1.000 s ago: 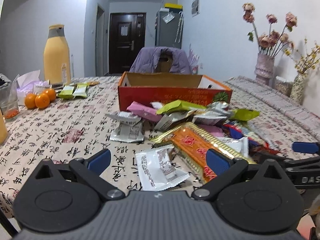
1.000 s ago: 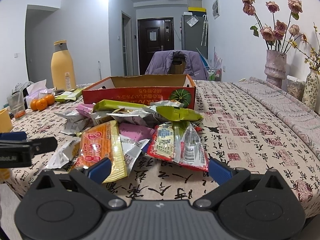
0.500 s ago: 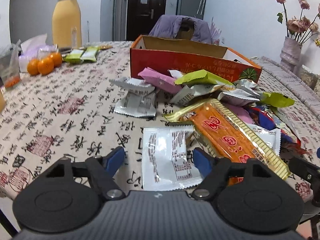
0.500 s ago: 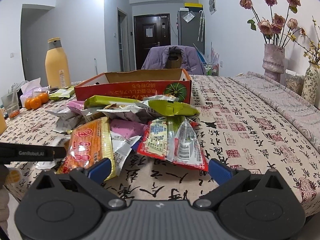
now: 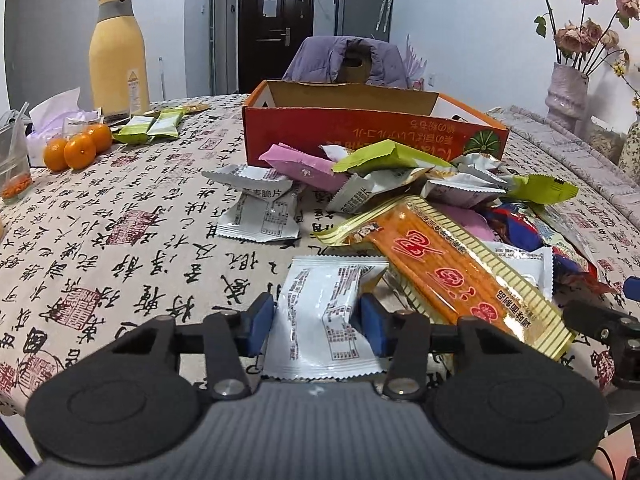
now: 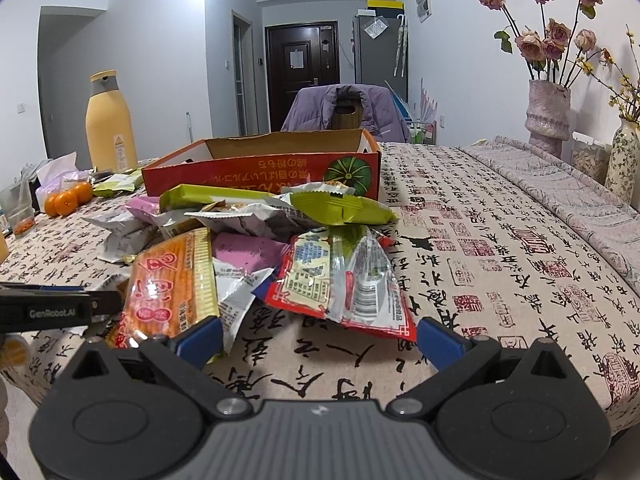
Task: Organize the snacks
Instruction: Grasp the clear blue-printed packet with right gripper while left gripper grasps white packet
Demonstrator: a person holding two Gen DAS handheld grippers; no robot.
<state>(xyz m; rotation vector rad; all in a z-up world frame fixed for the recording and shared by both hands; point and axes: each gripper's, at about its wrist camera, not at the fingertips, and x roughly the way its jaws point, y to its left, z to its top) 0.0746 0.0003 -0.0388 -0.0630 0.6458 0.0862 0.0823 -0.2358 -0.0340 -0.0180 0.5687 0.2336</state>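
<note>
Left gripper [image 5: 317, 322]: jaws closing right now, the white sachet [image 5: 320, 316] sitting squarely between the blue pads; both pads look to be touching its crinkled sides, and the wrapper bulges a little between them.

White sachet: lies flat on the tablecloth [image 5: 120, 240], long axis running straight away from the fingers, its near end tucked in toward the palm of the gripper, its far end poking out past the fingertips.

Orange packet [image 5: 460, 276]: just beyond the right-hand pad, lying diagonally, its edge overlapping the sachet's far right corner. I judge that overlap may drag on the lift.

Red box [image 5: 360, 136]: dead ahead of the left fingers, past the pile, open top. Likely where the sachet goes.

Right gripper [image 6: 319, 338]: fingers spread wide, nothing between them but bare cloth; the red-edged foil bag [image 6: 340, 280] lies just ahead of its fingertips.

Nearer hand: the left, plainly. It is already on the sachet; the right hangs apart from it.
</note>
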